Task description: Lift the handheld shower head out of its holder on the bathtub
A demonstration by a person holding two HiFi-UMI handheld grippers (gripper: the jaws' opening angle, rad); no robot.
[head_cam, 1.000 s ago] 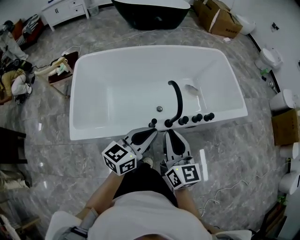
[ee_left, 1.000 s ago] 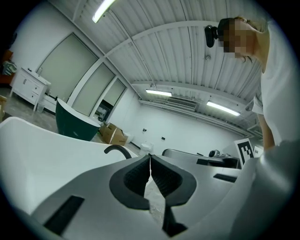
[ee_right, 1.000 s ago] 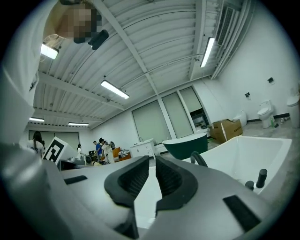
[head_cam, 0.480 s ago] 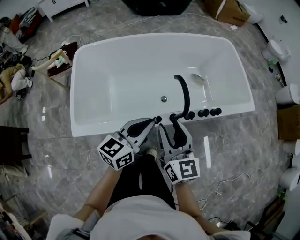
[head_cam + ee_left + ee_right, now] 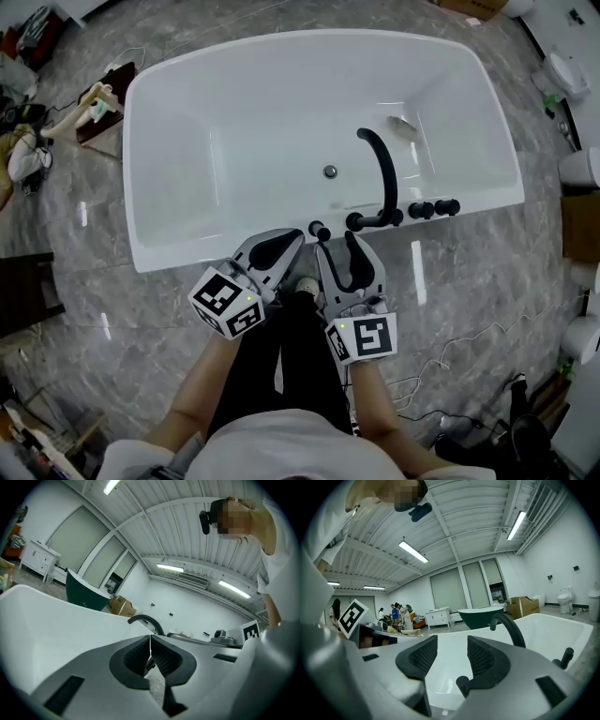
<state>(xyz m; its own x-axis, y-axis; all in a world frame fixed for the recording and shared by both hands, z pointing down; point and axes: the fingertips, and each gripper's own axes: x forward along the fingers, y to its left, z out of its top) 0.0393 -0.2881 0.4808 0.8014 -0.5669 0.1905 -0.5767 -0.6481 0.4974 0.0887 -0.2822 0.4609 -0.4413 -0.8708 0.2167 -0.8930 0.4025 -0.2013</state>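
At 6 o'clock on bathtub rim, shower head stands upright. Right gripper at its 5 o'clock: jaws wide, just been opening, head low between them, unclamped. Left gripper: jaws pressed together, empty.

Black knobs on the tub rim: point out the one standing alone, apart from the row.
The single knob left of the black spout in the head view. The other knobs sit together in a row to the right of the spout's base.
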